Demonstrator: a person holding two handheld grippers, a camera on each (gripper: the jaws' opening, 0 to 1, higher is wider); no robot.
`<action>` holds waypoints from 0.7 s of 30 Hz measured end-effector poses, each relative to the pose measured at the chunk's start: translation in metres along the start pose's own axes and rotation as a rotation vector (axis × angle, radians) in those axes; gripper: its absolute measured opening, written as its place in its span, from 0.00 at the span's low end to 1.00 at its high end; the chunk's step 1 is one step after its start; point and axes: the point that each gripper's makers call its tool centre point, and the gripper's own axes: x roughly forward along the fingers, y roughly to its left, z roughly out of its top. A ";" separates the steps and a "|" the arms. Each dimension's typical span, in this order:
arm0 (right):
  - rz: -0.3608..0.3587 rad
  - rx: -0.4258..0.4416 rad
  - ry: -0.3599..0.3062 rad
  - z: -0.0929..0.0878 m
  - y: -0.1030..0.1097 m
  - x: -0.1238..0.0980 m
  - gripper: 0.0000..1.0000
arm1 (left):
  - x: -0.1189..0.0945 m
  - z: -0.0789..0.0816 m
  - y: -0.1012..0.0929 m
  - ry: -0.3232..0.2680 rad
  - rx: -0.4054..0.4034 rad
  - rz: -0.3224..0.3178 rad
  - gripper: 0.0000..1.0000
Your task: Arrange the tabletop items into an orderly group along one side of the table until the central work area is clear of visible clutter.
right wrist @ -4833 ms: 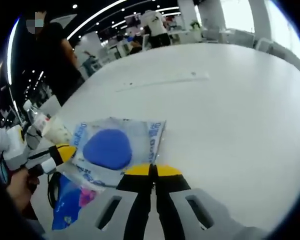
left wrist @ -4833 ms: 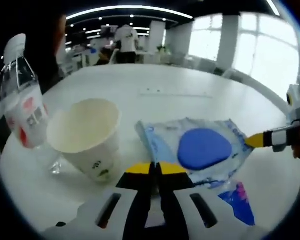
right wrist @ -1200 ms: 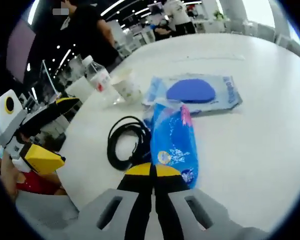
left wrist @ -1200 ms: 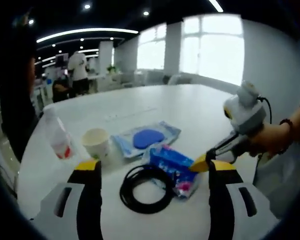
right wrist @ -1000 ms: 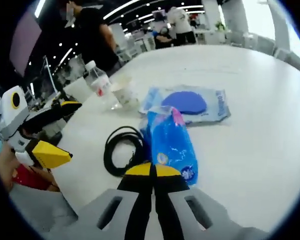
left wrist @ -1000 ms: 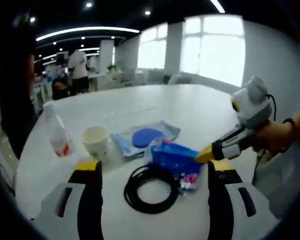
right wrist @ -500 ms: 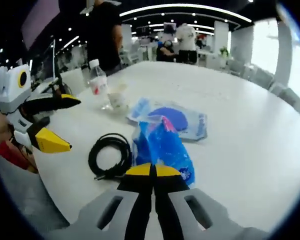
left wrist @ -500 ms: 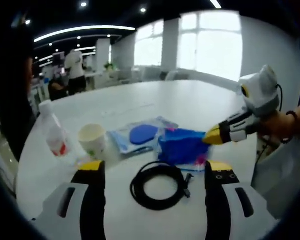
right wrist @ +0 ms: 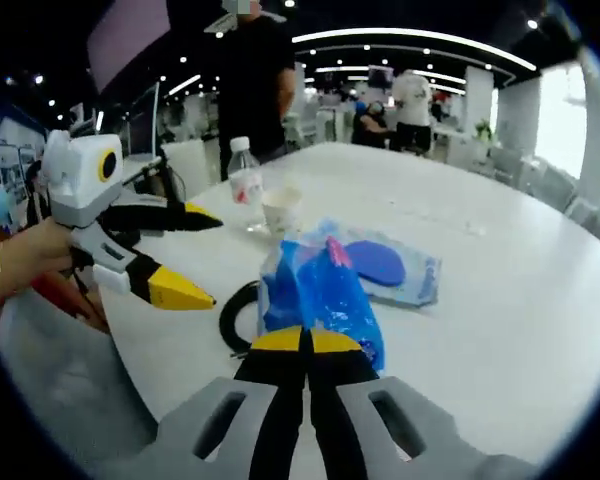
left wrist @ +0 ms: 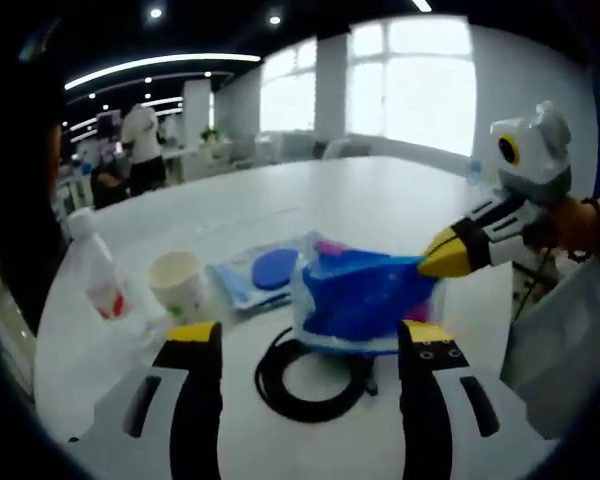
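Our right hand-held gripper (right wrist: 302,342) pinches the crinkled blue plastic packet (right wrist: 315,285) above the coiled black cable (left wrist: 310,375); our left hand-held gripper (left wrist: 310,335) gapes wide over the white table (right wrist: 500,300).

Glossy blue plastic packet (left wrist: 365,295), matt black cable (left wrist: 310,375), smooth white table (right wrist: 520,300).

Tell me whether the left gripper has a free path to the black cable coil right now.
Probably not. The left gripper is open with the cable coil just ahead, but the blue packet, held by the right gripper, hangs over the coil's far side.
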 end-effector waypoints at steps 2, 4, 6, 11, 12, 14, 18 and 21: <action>0.001 -0.016 -0.004 0.002 0.002 -0.002 0.01 | 0.000 0.000 0.001 0.000 -0.005 0.001 0.67; 0.025 -0.030 -0.012 0.003 0.010 -0.003 0.01 | -0.001 0.000 0.002 0.000 -0.005 0.005 0.66; 0.048 -0.020 -0.009 0.003 0.015 -0.004 0.01 | -0.001 -0.001 0.003 0.002 -0.005 0.008 0.65; 0.107 -0.028 -0.006 0.002 0.028 -0.006 0.01 | -0.002 -0.006 0.009 0.020 -0.016 0.024 0.55; 0.114 -0.027 -0.006 0.002 0.030 -0.006 0.01 | -0.002 -0.007 0.010 0.021 -0.023 0.028 0.52; 0.131 -0.031 -0.004 0.001 0.033 -0.006 0.01 | -0.002 -0.007 0.010 0.010 -0.056 0.015 0.46; 0.152 -0.030 -0.015 0.004 0.038 -0.007 0.01 | -0.002 -0.010 0.009 0.015 -0.067 0.007 0.35; 0.175 -0.012 -0.017 0.006 0.040 -0.007 0.01 | -0.003 -0.009 0.005 0.014 -0.092 -0.018 0.20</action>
